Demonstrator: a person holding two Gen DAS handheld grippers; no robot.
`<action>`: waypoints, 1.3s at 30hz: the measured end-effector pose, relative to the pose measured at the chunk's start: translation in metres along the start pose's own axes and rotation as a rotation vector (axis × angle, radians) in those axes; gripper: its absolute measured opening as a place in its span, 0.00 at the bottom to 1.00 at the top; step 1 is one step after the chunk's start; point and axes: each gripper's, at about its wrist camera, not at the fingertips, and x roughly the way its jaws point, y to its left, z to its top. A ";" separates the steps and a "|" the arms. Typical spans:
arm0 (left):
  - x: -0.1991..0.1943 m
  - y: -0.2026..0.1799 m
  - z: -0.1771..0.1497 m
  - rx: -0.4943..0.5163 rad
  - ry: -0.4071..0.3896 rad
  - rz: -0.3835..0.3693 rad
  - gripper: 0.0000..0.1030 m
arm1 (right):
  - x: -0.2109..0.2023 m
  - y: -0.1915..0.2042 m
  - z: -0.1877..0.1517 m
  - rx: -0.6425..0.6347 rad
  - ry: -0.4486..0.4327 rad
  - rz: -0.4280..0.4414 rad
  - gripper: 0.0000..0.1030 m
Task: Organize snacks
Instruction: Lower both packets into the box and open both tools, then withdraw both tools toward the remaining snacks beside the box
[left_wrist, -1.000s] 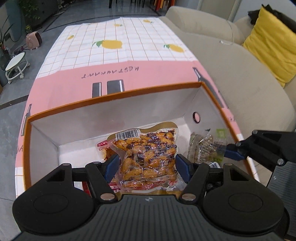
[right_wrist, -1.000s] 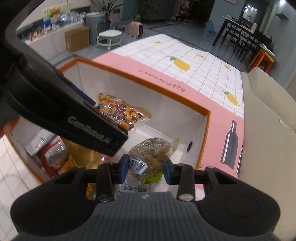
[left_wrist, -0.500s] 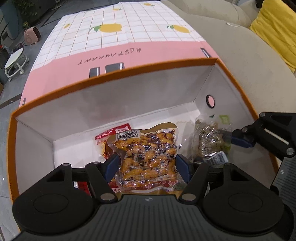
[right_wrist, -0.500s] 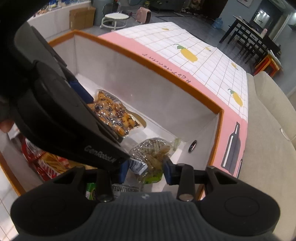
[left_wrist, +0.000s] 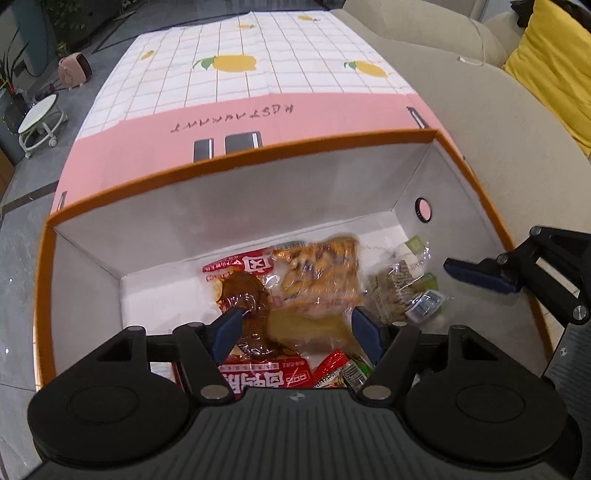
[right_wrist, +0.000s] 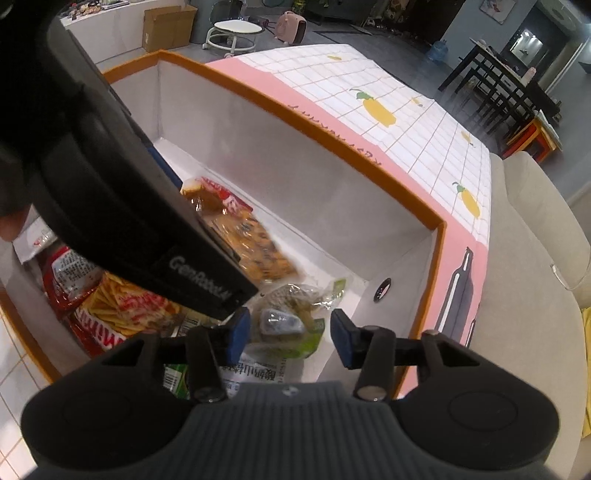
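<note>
Both packets just got released. The orange nut packet (left_wrist: 317, 273), pinched by the left tool (left_wrist: 297, 332) half a second ago, now lies blurred on the box (left_wrist: 236, 162) floor, far of the tool tips, overlapping the red sauce pack (left_wrist: 240, 284) to its left. The green seed packet (right_wrist: 295, 314) is also down, in the right far corner near the round hole in the box wall. Likely means these two snacks are stowed; next would be fetching more.

Left tool: spread wide, holding nothing, tips hovering above the packs. Right tool (right_wrist: 290, 338): also spread, pads either side of the green seed packet; can't tell if they touch it. Fries bag (right_wrist: 122, 306) sits at the near left. Box stands on the pink-checked tabletop (left_wrist: 280, 70).
</note>
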 end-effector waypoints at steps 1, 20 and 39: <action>-0.003 0.000 -0.001 -0.004 -0.006 -0.002 0.77 | -0.003 -0.001 0.000 0.006 -0.006 -0.001 0.56; -0.092 -0.006 -0.044 -0.022 -0.245 0.044 0.77 | -0.087 0.003 -0.018 0.169 -0.152 -0.049 0.64; -0.143 -0.026 -0.141 -0.098 -0.365 -0.042 0.77 | -0.156 0.025 -0.121 0.531 -0.263 -0.029 0.69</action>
